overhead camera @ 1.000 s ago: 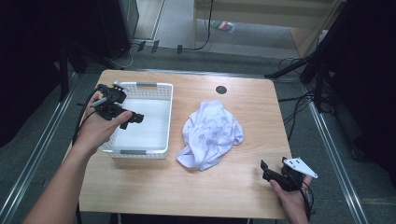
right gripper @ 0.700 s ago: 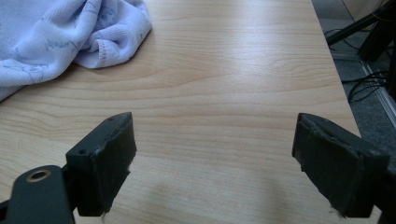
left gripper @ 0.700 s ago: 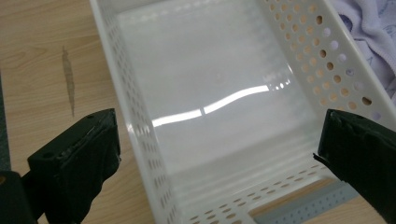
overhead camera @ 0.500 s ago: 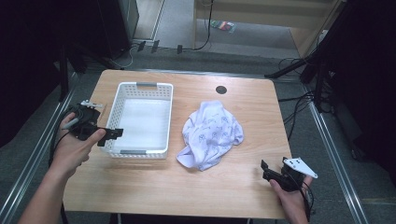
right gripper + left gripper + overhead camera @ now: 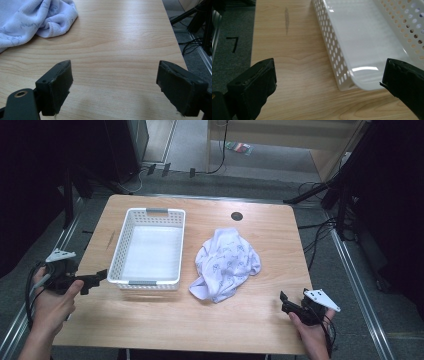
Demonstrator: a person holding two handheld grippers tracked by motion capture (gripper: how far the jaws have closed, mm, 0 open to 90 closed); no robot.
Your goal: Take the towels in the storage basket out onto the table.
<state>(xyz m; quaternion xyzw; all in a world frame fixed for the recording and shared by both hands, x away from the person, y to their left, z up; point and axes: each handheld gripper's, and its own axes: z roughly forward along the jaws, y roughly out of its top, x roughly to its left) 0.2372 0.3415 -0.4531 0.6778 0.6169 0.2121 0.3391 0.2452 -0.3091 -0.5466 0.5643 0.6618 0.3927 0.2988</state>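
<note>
Beside the white basket [image 5: 149,247] on the tabletop [image 5: 250,315], the crumpled cloth [image 5: 226,263] lay untouched. Your left claw [image 5: 95,279] and right claw [image 5: 284,301] both gaped wide, holding nothing. Best to pinch a raised fold, not the flat edge.

Left gripper view: white basket [image 5: 367,45] runs off the top and right edges, so only its near corner + part of the floor are in frame; far rim cut. Right jaw is cut by the right and bottom edges.

Right gripper view: the cloth [image 5: 35,17] is chopped by the top-left corner, most of it out of frame. Print on it too faint to read.

High view: both forearms cut at the bottom edge. The cloth's [image 5: 225,262] pattern is too small to make out, same w/ the dark round thing [image 5: 237,216] near the table's far edge, can't tell what it is.
</note>
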